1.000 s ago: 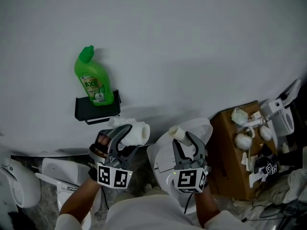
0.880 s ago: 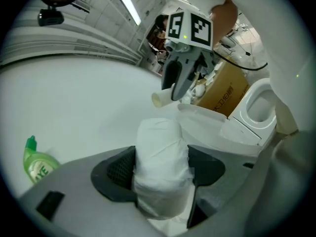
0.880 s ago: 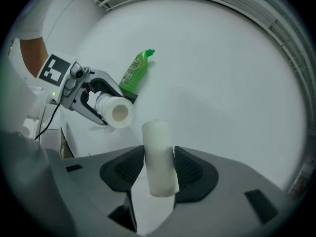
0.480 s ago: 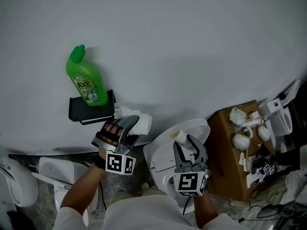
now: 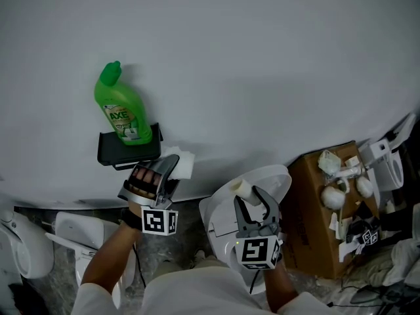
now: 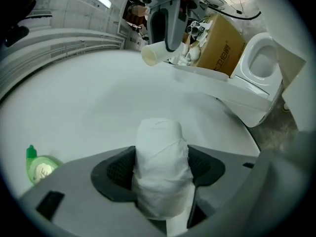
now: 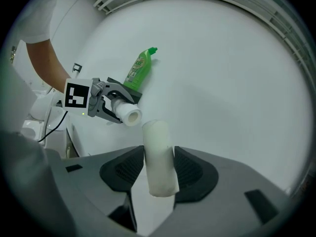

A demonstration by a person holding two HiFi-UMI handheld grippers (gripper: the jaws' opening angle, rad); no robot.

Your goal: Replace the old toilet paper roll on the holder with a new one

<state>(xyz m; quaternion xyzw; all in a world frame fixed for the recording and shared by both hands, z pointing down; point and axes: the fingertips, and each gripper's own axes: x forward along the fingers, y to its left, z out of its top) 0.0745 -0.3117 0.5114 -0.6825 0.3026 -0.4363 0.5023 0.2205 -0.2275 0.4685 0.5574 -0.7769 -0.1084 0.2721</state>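
Pinching the new roll [image 6: 160, 172] in the left gripper [image 5: 169, 172], just below and right of the black holder [image 5: 125, 151] (green bottle [image 5: 120, 107] perched on top); clamping the old tube [image 7: 158, 152] in the right gripper [image 5: 252, 200], well right of the holder; likely to crush the soft roll by squeezing harder, or topple the bottle by bumping the holder.

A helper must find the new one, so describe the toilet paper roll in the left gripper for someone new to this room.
On the white wall a green bottle stands on a black holder, with the left gripper beneath it in the head view. Between its fingers sits the toilet paper roll: fat, wrapped in white paper, unlike the thin, smooth bare tube in the right gripper.
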